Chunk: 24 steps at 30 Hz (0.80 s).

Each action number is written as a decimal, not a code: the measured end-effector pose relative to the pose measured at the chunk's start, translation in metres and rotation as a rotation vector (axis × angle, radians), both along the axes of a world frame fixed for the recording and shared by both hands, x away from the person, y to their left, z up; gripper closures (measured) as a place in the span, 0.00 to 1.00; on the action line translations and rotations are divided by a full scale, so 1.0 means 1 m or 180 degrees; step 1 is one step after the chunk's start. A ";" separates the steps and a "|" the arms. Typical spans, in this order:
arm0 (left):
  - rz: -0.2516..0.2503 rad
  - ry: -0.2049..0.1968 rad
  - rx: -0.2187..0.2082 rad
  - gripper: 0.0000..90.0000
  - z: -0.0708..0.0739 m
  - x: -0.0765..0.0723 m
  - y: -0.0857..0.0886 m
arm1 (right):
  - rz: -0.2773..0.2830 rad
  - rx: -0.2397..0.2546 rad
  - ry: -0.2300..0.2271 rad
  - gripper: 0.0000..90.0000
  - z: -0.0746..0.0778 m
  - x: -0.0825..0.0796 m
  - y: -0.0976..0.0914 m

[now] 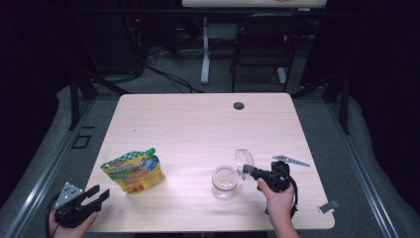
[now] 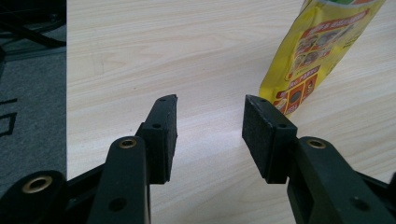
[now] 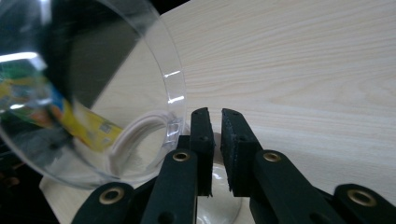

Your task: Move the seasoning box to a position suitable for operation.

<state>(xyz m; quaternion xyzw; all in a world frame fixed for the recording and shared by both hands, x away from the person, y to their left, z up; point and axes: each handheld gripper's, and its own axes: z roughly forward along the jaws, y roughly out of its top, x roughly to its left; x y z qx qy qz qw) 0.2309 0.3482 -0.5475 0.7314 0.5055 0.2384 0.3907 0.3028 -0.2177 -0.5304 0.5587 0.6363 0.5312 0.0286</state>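
At the near right of the surface (image 1: 198, 124), the right gripper (image 1: 249, 171) is working on the clear jar (image 1: 225, 182), whose hinged clear lid (image 1: 244, 159) is standing tilted open above the rim. Its jaws are standing almost together with a thin gap, and whether the pads are pressing anything I cannot tell; the lid's edge (image 3: 175, 93) is lying just left of the pads rather than between them. To do this well, the hand should be easing away slowly, so the lid is not snagging and tipping the jar. Near the left corner, the left gripper (image 1: 96, 194) is idling, released and holding nothing, beside the yellow spouted pouch (image 1: 133, 172)
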 end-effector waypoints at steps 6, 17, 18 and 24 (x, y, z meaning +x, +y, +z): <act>0.0015 -0.0012 -0.0013 0.61 0.000 0.000 0.001 | -0.0055 -0.0459 -0.0085 0.90 0.000 -0.005 0.001; 0.0019 -0.0008 -0.0031 0.61 0.000 0.002 0.001 | 0.0110 -0.0692 -0.0109 0.83 -0.009 -0.017 0.002; 0.0020 -0.0006 -0.0032 0.61 0.000 0.002 0.001 | 0.0151 -0.0698 -0.0129 0.82 -0.009 -0.017 0.004; -0.0010 -0.0010 -0.0019 0.61 -0.001 0.003 0.000 | 0.0242 -0.0925 -0.0156 0.81 -0.019 -0.014 0.015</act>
